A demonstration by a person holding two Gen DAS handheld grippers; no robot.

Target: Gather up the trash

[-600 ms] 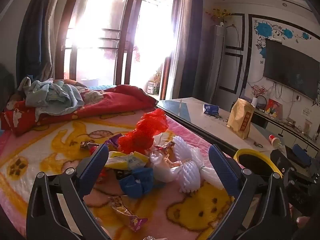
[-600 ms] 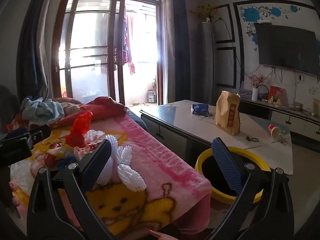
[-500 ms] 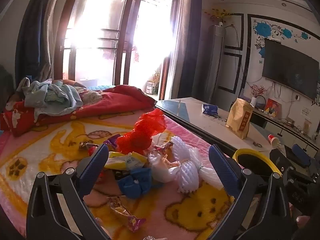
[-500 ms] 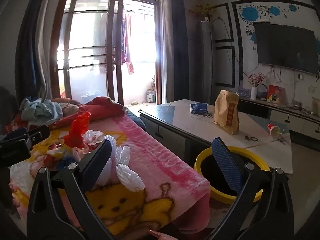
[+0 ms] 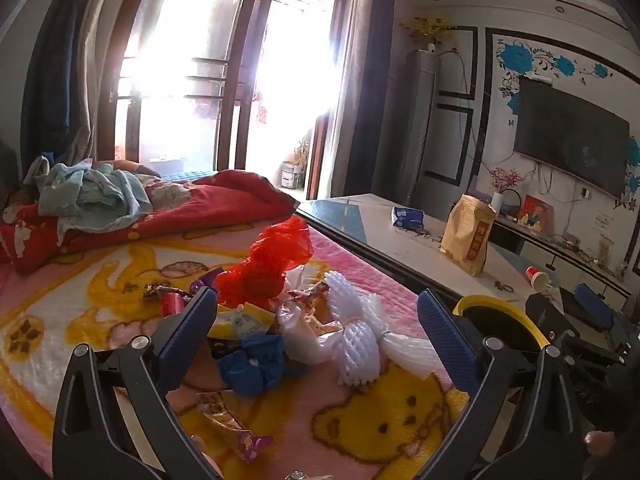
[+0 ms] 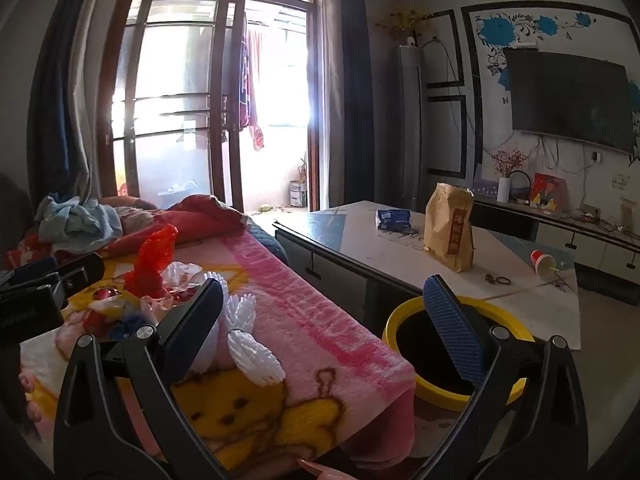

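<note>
A heap of trash lies on the pink cartoon blanket (image 5: 380, 412): a red plastic bag (image 5: 268, 264), white foam fruit nets (image 5: 356, 344), a blue crumpled wrapper (image 5: 252, 364), a yellow packet (image 5: 240, 320) and a snack wrapper (image 5: 232, 432). My left gripper (image 5: 316, 320) hovers open above and in front of the heap, holding nothing. My right gripper (image 6: 324, 312) is open too, off the blanket's right corner, with the foam nets (image 6: 248, 344) near its left finger. A yellow-rimmed bin (image 6: 404, 316) stands on the floor just beyond its right finger, also seen as the bin (image 5: 500, 312) in the left view.
A low white table (image 6: 400, 248) beside the bed carries a brown paper bag (image 6: 450, 232), a blue packet (image 6: 392, 218) and a tipped red cup (image 6: 542, 262). Rumpled clothes (image 5: 88, 196) and a red quilt (image 5: 200, 208) lie at the far end. A TV (image 6: 568, 96) hangs on the right wall.
Both views have shifted only slightly; the left gripper has edged a little toward the heap. Both grippers stay open and no trash has moved.
</note>
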